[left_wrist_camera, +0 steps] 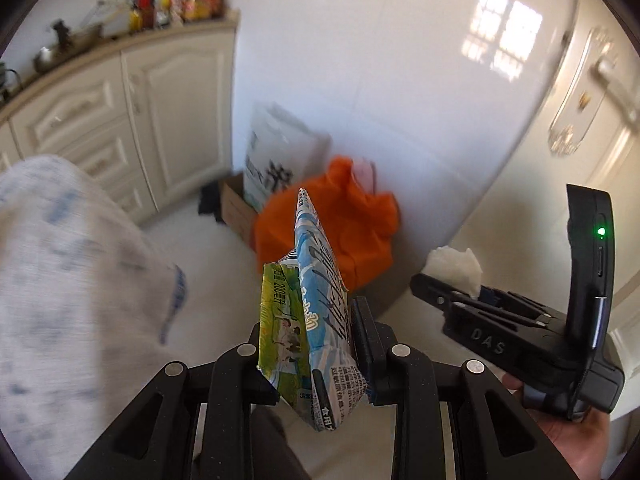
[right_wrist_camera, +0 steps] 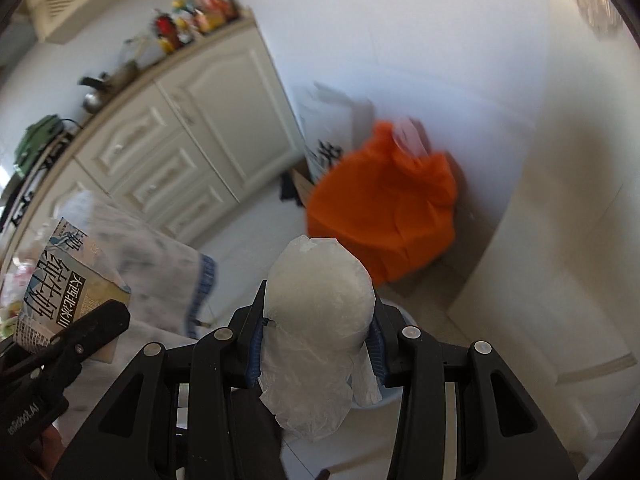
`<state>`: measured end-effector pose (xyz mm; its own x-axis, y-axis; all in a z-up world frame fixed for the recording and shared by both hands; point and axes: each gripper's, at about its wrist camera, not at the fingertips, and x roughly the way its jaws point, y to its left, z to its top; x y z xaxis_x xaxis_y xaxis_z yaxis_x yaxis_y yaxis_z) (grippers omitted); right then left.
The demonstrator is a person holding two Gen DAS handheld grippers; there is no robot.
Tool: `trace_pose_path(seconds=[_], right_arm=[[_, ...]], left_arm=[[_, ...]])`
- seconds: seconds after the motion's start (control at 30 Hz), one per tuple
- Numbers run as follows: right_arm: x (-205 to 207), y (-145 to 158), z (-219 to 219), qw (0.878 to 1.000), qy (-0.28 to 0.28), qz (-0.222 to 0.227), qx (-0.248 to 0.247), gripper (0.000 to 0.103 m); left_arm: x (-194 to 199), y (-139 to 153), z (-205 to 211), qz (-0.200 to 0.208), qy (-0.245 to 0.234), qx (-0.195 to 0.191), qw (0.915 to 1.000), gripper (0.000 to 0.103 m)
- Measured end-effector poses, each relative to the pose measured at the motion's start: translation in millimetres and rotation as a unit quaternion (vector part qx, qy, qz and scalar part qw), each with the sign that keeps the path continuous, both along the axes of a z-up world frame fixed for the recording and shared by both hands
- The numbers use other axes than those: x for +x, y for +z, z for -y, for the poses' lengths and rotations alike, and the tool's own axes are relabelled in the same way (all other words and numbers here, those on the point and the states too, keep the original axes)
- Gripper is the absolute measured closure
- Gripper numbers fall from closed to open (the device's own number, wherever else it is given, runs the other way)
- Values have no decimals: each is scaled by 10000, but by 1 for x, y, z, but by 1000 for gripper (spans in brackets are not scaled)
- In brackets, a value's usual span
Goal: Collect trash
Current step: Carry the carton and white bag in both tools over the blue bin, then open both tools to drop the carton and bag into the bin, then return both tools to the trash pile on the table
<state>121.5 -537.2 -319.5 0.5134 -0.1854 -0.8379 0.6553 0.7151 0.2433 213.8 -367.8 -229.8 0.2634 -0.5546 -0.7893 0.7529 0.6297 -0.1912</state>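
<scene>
- Left gripper [left_wrist_camera: 310, 344]: lower centre of the left wrist view, jaws clamped on a flattened milk carton [left_wrist_camera: 316, 320].
- Milk carton: blue-white and green print, Chinese characters; "200" readable on the green panel; its tip stands up toward frame centre. Also at lower left of the right wrist view [right_wrist_camera: 60, 292], large dark characters on the face.
- Right gripper [right_wrist_camera: 318, 340]: lower centre of the right wrist view, blue pads pressed against a crumpled white plastic wrapper [right_wrist_camera: 320, 320] that bulges above the fingers.
- Right gripper body, lower right of the left wrist view [left_wrist_camera: 460, 292]: embossed "DAS", green indicator light lit.
- Orange bag [right_wrist_camera: 388, 208]: centre right, on the floor against the white wall [right_wrist_camera: 440, 40].
- White printed bag [left_wrist_camera: 276, 156]: behind the orange one, black characters blurred.
- Cream cabinet [left_wrist_camera: 120, 112]: upper left; pale floor [left_wrist_camera: 216, 256] shows bare between it and the bags.
- Pale cloth [left_wrist_camera: 60, 280]: fills left edge, blurred.
</scene>
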Motion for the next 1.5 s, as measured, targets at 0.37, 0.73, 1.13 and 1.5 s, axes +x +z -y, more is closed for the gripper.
trace_pose_path(seconds=[0.37,0.73,1.13,1.5], right_arm=[[-3,-98,47,9950,-235,-481,847,52],[-18,-90,46,9940,-606,-340,849,0],[-15,11,-9,9986,-347,347,211,0],[18,128,-103,9905,517,1103,-645,0]], left_arm=[[52,-97,113,-516,-214,935,9941,67],[15,-66,99,161,149,940,9953,15],[-42,23,13,861,359,158,9955,4],[-71,95,-134,1395,1230,-680,9802,1]])
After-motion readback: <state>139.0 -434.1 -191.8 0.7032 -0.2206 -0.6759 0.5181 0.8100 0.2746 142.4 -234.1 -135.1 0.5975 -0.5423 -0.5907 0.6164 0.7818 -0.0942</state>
